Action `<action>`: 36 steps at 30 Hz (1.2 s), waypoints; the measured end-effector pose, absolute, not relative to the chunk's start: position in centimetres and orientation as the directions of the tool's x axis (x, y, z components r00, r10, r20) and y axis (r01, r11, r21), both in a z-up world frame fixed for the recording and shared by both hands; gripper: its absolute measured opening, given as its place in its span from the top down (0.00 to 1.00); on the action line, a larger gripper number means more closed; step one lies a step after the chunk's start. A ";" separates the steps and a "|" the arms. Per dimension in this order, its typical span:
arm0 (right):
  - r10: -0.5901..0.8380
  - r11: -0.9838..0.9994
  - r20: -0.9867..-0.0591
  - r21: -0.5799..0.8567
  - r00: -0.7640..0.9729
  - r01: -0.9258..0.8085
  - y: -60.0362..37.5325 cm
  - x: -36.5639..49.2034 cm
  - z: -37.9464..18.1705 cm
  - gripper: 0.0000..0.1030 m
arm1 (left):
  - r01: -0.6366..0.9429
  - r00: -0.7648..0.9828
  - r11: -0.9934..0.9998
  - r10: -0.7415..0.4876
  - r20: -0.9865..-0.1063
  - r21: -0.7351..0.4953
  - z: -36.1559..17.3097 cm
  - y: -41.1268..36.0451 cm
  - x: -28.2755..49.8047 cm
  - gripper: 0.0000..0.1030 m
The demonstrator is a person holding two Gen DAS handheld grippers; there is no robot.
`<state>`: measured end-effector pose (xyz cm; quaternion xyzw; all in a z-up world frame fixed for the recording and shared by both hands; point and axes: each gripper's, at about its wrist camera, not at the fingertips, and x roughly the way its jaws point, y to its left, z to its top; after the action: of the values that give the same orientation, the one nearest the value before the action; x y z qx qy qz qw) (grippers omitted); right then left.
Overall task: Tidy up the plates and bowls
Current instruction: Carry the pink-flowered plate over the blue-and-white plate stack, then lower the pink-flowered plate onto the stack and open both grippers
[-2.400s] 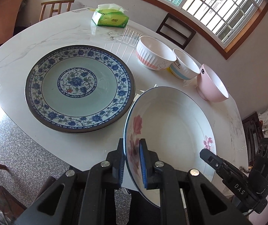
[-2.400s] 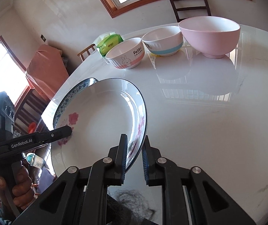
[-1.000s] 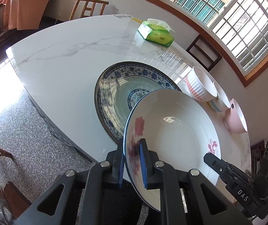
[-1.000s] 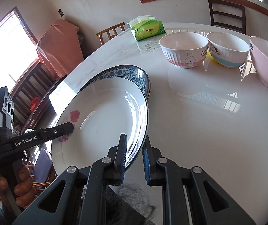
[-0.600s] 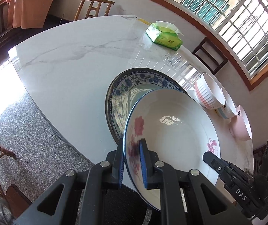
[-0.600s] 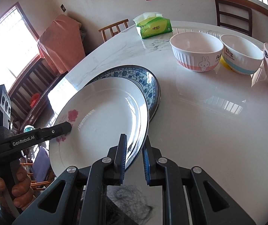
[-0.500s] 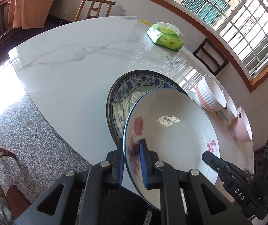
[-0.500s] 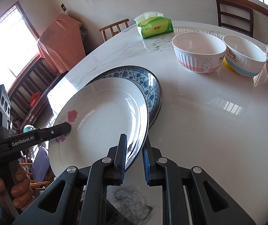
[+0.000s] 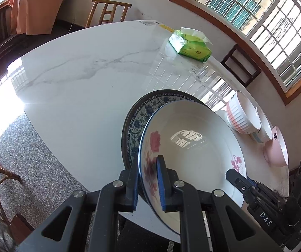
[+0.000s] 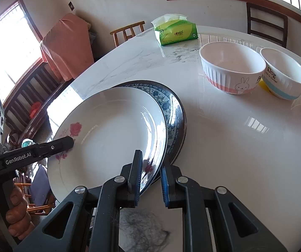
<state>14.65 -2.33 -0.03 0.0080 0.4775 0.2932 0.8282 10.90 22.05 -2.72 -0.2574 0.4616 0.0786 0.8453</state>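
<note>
Both tongs are clamped on the same white plate [image 9: 192, 138], one on each side of its rim. The left tongs [image 9: 148, 180] pinch the edge by the big pink flower, one pad under the rim and the blue pad on the inside. The right tongs [image 10: 150, 176] grip the opposite edge, next to the smaller flower print.

The white plate sits tilted above the blue plate [image 10: 171, 105], covering most of it, so only a crescent of blue pattern shows on the far side. Can't tell if the two plates are actually touching or if the white one is just above it. The blue plate lies flat on the marble counter [image 9: 83, 84], close to the near edge.

Off to the right there's a row of three bowls, all upright: a bunny bowl [image 10: 232, 69], a blue-striped bowl [image 10: 283, 77] right beside it, and a pink bowl [image 9: 276, 147] at the end. The first two look like they're touching or nearly.

A green tissue pack [image 10: 175, 31] sits at the far side of the counter, well apart from the dishes. In the right view you can see a hand [image 10: 13, 220] wrapped around the left handle.
</note>
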 end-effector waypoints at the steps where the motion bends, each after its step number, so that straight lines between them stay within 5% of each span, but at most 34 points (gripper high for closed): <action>1: 0.493 0.828 -0.787 0.293 0.372 -0.477 -2.3 14.7 -0.1 0.84 | -0.372 0.562 0.853 -0.106 -0.821 -0.365 -2.7 22.1 11.0 0.86; 36: 0.462 0.833 -0.761 0.195 0.455 -0.518 -0.1 16.2 -0.8 0.81 | -0.366 0.562 0.854 -0.114 -0.819 -0.370 -3.7 23.3 12.7 0.86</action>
<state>16.17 -0.09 -0.79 -0.0324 0.4356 0.2875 0.8524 12.70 23.27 -3.67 -0.2598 0.4618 0.0747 0.8448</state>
